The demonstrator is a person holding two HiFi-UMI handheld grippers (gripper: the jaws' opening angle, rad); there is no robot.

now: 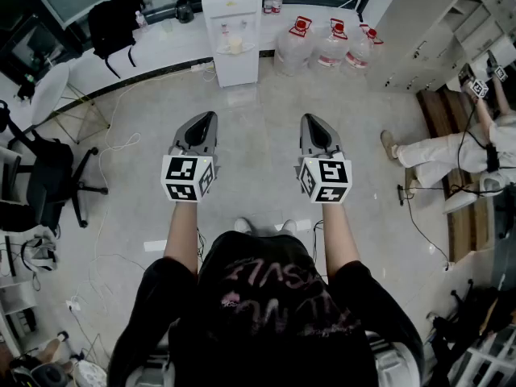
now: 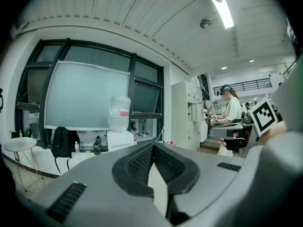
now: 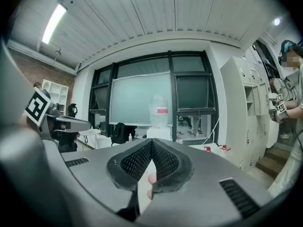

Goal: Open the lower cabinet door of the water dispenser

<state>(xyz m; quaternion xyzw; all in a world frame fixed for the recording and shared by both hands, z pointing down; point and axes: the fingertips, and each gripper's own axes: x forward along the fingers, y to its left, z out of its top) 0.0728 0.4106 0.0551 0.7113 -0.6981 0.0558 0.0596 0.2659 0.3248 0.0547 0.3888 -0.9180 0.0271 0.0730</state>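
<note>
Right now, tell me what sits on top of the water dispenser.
A clear water bottle with a red label stands on the white water dispenser. How full it is cannot be told, and the head view cuts most of it off at the frame's top edge.

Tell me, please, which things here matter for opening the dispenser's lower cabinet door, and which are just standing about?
For the job: water dispenser; its lower cabinet door; left tongs and right tongs, both shut and empty, well short of it.

Standing about: spare water bottles; black backpack; office chair; seated person; floor cable.
</note>
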